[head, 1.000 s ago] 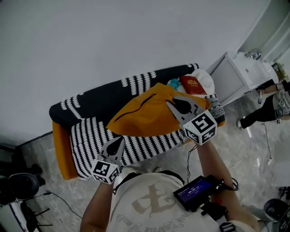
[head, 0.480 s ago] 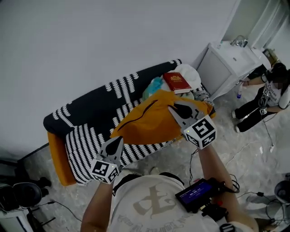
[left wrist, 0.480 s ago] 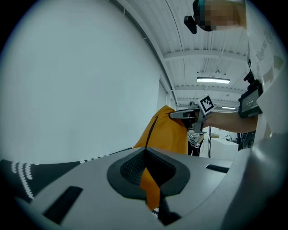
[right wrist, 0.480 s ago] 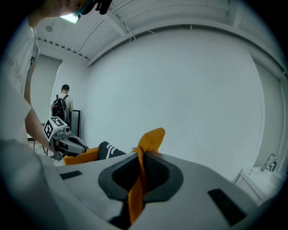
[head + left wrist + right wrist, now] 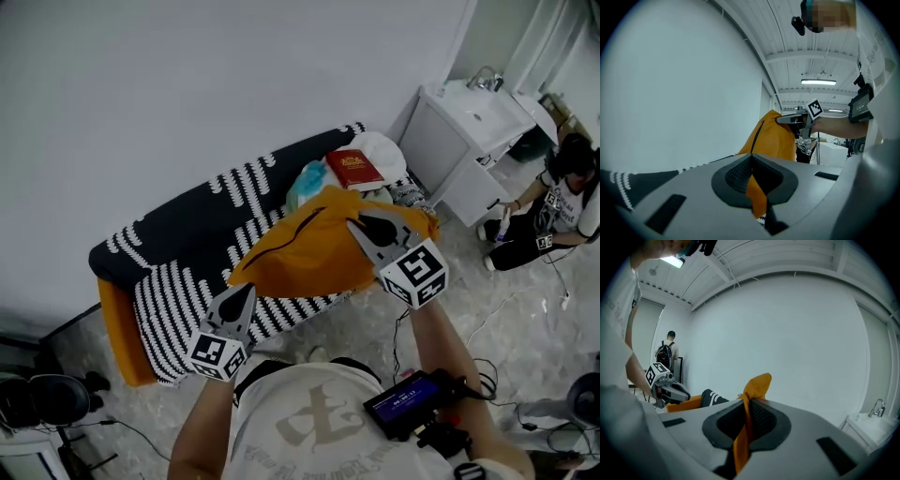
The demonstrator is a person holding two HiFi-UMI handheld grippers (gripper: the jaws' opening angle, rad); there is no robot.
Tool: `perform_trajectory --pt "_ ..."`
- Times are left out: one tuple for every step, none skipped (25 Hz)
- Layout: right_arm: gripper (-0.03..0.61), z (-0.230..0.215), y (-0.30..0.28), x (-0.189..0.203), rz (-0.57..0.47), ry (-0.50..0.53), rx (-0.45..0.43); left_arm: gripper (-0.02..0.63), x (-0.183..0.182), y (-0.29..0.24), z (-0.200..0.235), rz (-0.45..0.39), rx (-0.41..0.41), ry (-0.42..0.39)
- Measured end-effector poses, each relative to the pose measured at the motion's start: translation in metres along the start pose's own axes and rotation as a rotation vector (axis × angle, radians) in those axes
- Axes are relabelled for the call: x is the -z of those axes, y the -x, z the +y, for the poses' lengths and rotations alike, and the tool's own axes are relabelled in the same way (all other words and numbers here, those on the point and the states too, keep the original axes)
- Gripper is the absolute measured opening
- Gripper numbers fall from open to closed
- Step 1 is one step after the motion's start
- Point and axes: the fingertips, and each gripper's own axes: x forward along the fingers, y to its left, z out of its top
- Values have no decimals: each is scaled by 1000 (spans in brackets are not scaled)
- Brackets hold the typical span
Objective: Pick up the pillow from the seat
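Observation:
The orange pillow (image 5: 309, 248) with a dark zip hangs in the air in front of the striped sofa seat (image 5: 187, 281), held by two corners. My left gripper (image 5: 246, 289) is shut on its lower left corner, and orange cloth shows pinched between the pads (image 5: 752, 176). My right gripper (image 5: 361, 223) is shut on the upper right corner, with a fold of the pillow (image 5: 757, 384) rising out of the jaws (image 5: 746, 411). Each gripper view shows the other gripper: the right (image 5: 787, 119), the left (image 5: 677, 391).
The sofa (image 5: 178, 225) wears a black-and-white striped cover over an orange base (image 5: 117, 319). A red book (image 5: 354, 169), a blue bundle (image 5: 307, 178) and a white cushion (image 5: 386, 150) lie at its right end. A white cabinet (image 5: 464, 141) and a seated person (image 5: 553, 206) are further right.
Both grippers have carried the pillow away from the sofa toward the person's body. The red book and the blue bundle behind it now show in full.

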Motion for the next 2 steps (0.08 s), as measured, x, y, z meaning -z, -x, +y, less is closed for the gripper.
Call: perform_trajectory --pt "29 -1 4 0 -3 0 2 9 0 0 -4 -2 1 -1" --pt "29 -1 7 1 -5 0 4 9 -1 0 -7 -4 1 -1"
